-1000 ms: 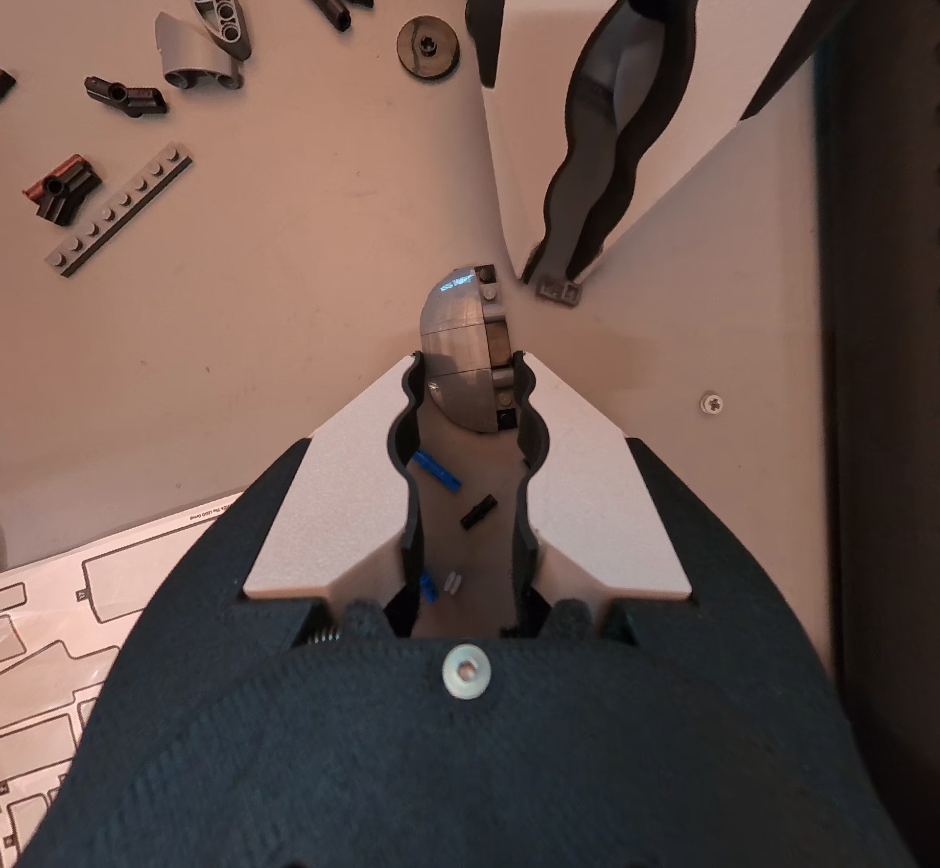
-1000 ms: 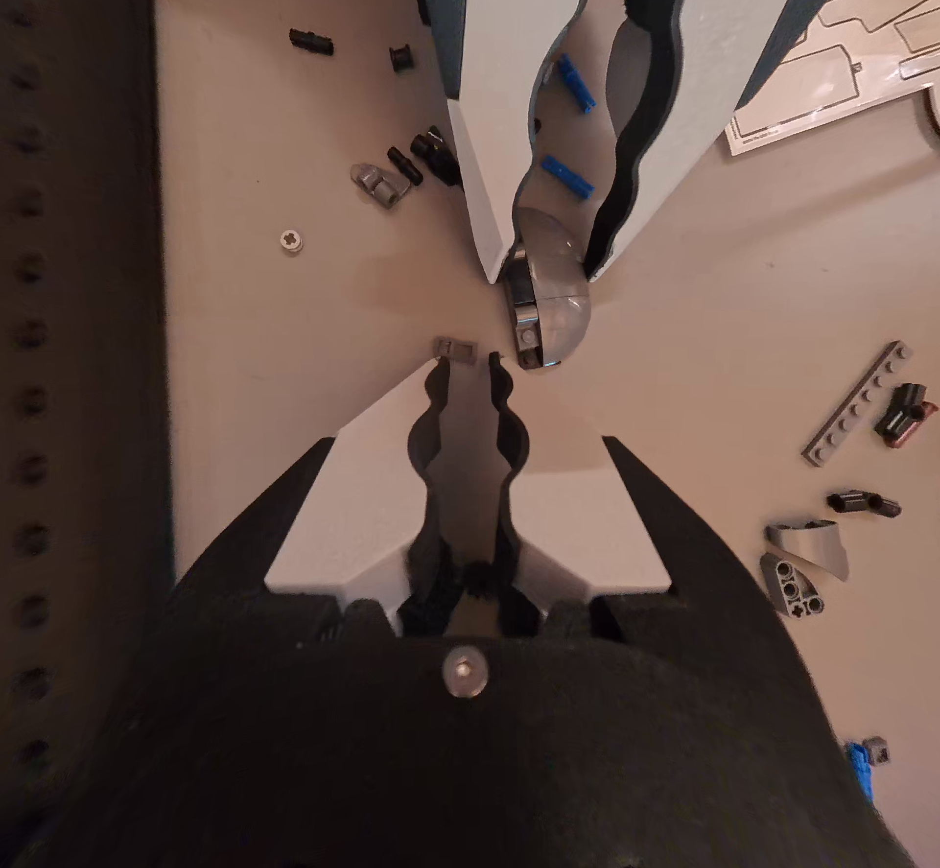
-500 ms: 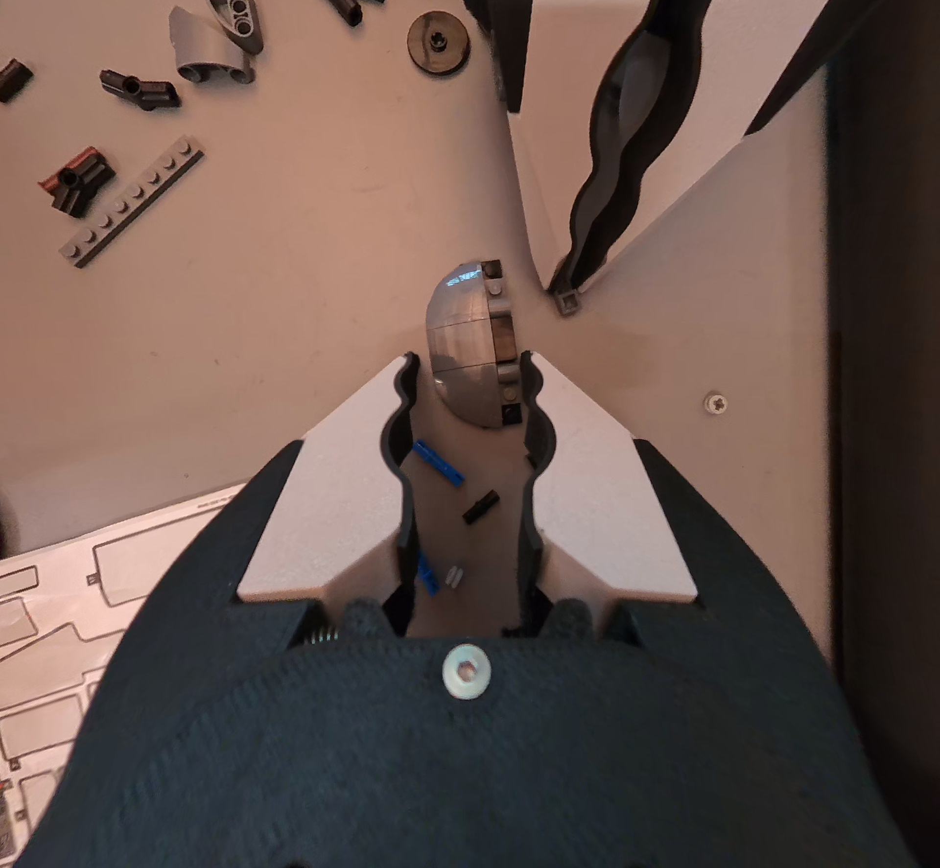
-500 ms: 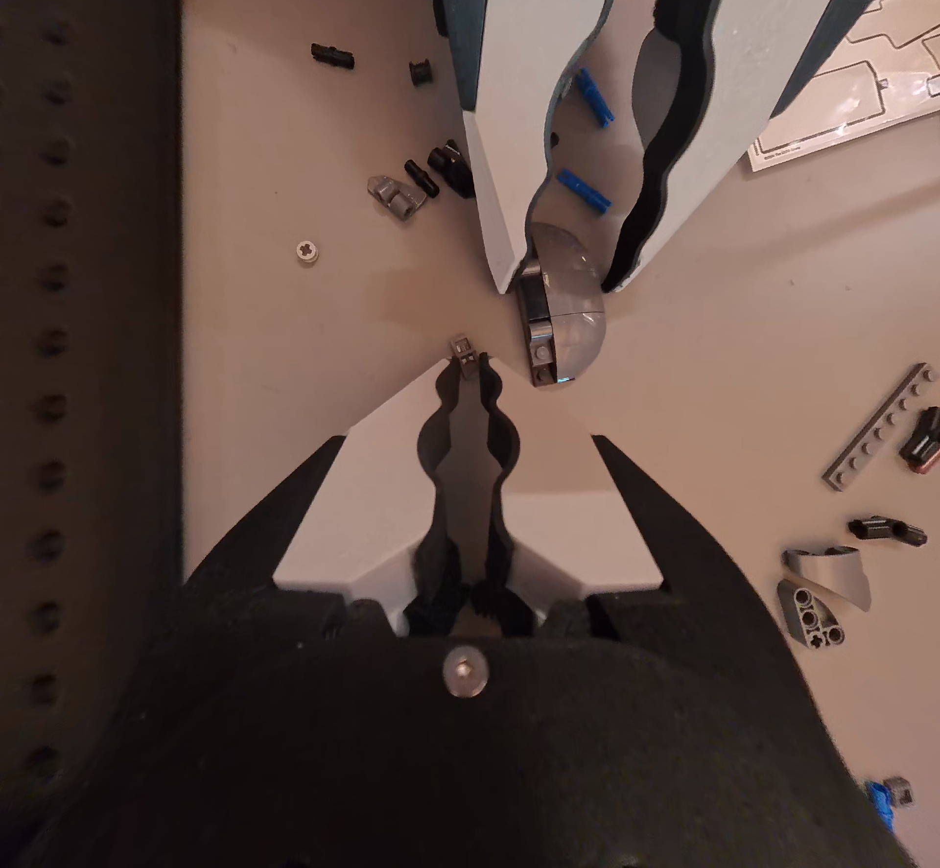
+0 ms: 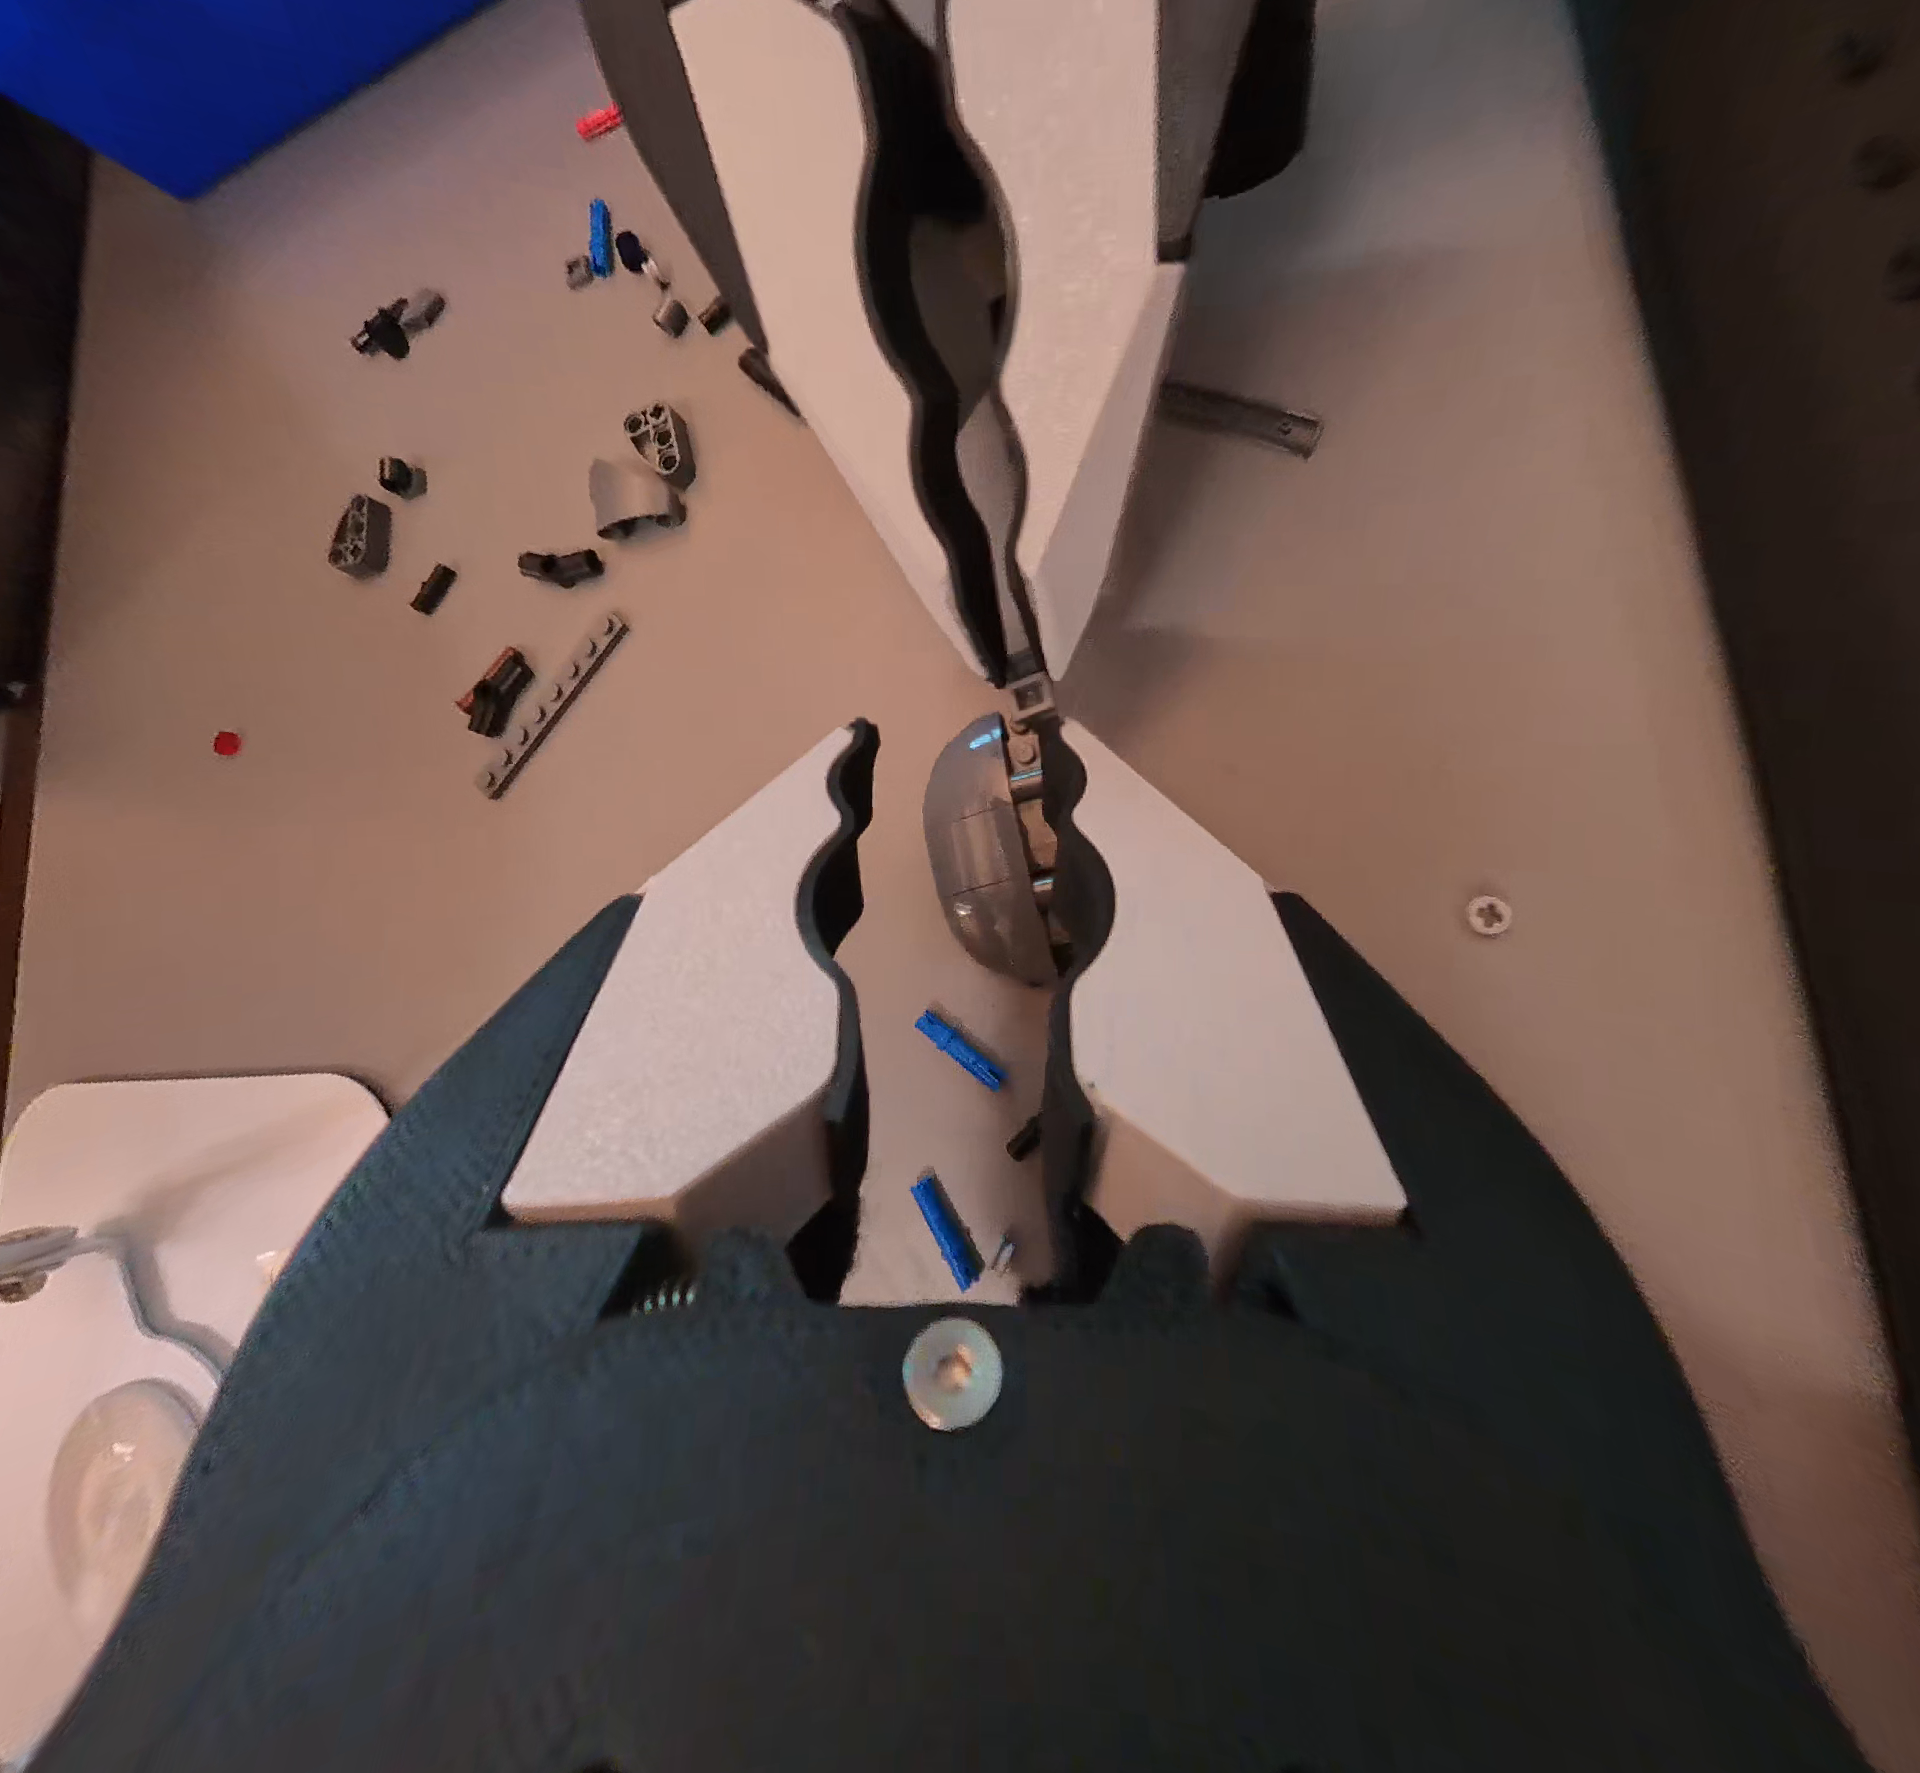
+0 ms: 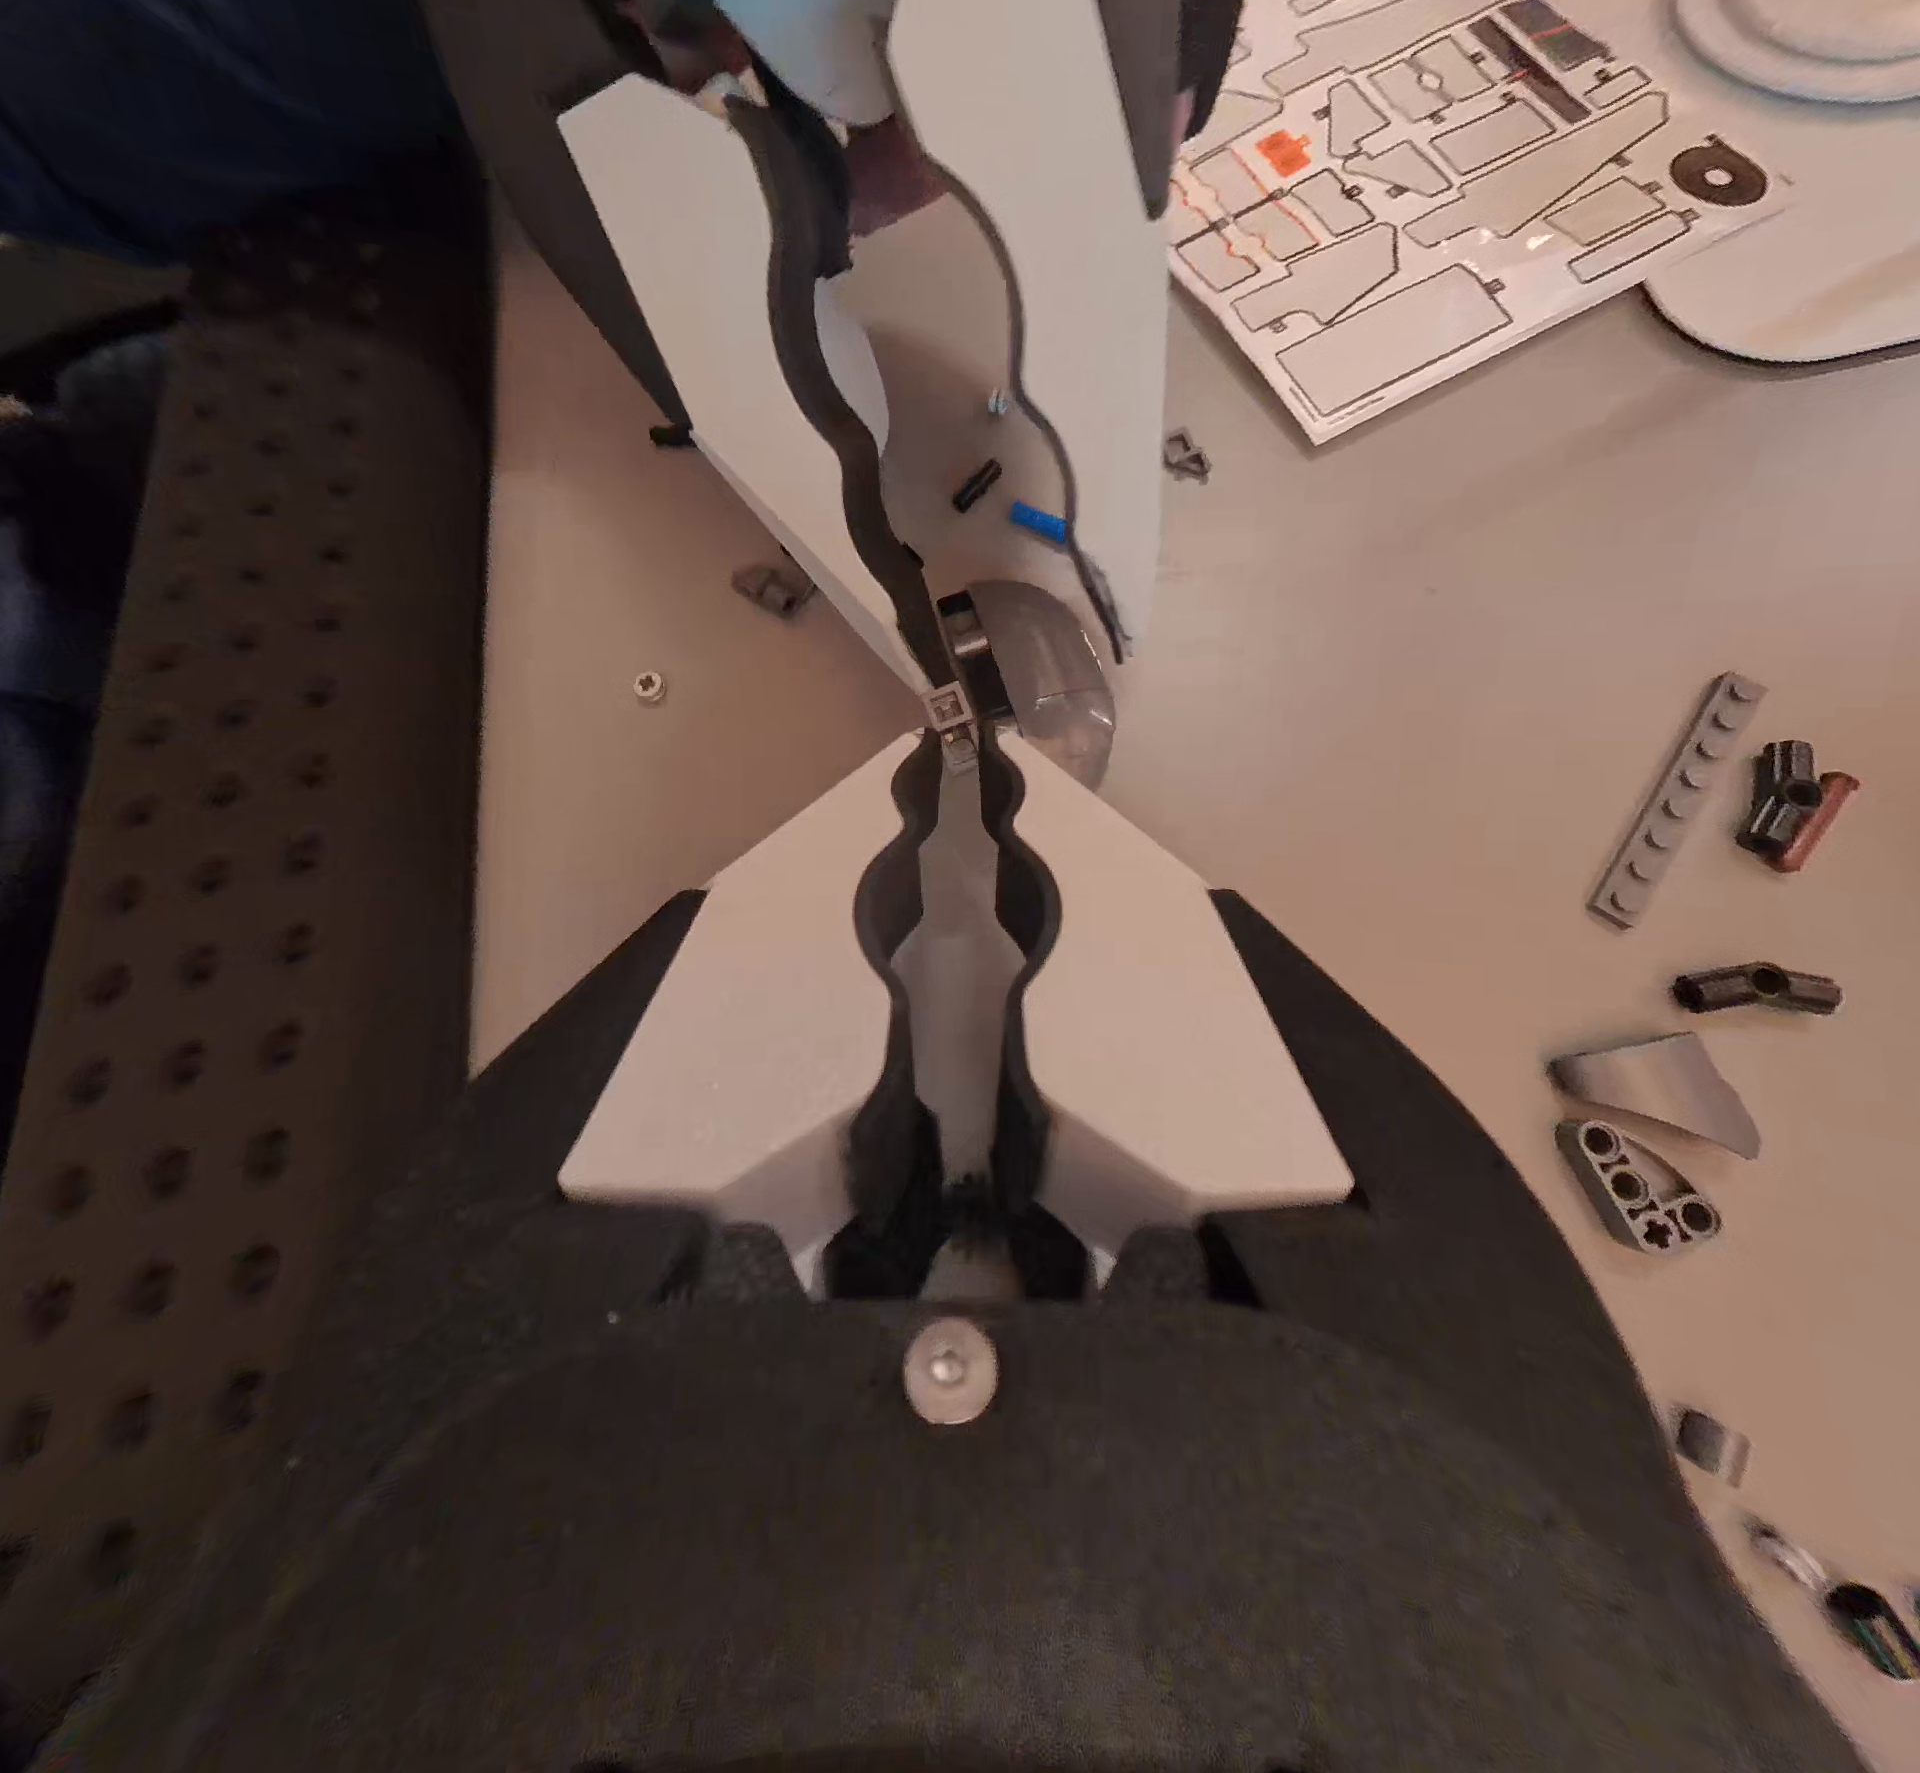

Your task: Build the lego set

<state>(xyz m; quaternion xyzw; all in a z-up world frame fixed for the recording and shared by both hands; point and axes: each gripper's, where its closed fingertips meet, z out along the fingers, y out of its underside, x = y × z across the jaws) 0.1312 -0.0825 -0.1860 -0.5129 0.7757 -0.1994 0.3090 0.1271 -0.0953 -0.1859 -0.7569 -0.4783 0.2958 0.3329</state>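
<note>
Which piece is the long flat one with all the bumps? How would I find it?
Look at the tan table to the right of the two hand-held grippers. The long grey plate lies slanted there, beside a black connector with a red end. It is the only thin strip with a single row of studs.

A beige table (image 6: 1351, 684) carried scattered grey, black and blue bricks (image 6: 1673, 798), with a sticker sheet (image 6: 1455, 196) near its far edge.

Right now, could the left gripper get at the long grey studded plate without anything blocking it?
Probably not yet: the left gripper stands open around the domed grey assembly, which it would have to leave. Otherwise the bare table towards the long grey plate looks free.
</note>
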